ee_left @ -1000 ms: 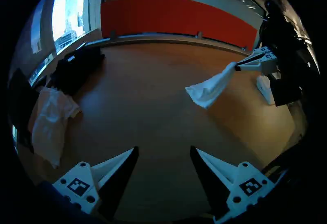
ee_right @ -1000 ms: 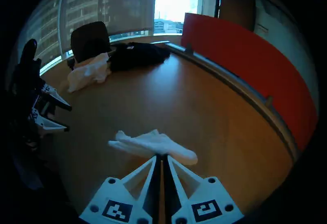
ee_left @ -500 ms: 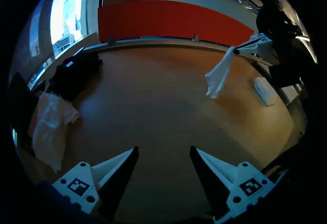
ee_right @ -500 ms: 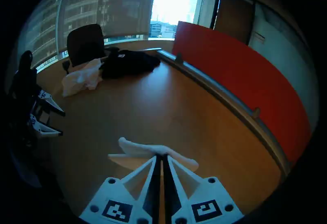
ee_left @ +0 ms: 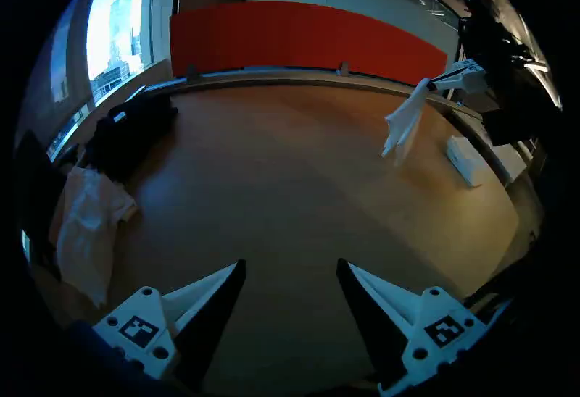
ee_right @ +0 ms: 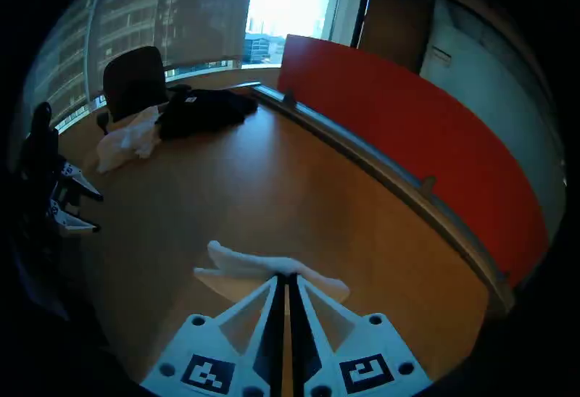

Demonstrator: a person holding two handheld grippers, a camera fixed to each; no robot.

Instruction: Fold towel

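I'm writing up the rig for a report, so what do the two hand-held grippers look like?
The left hand-held gripper and the right hand-held gripper look alike: two white wedge-shaped fingers tapering to points, dark on the inner faces. Each finger base carries a black-and-white square marker and small round holes.

Dim bluish cast, blown-out window [ee_right: 290, 2] glare, fisheye-warped edges

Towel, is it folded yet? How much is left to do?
Not yet. Done: the towel is picked up, off the wooden table. In hand: the right gripper is shut on its top end, and the towel hangs loose and crumpled, with no neat fold showing. The left gripper is open and holds nothing. Left: probably spreading it flat, then all the folding.
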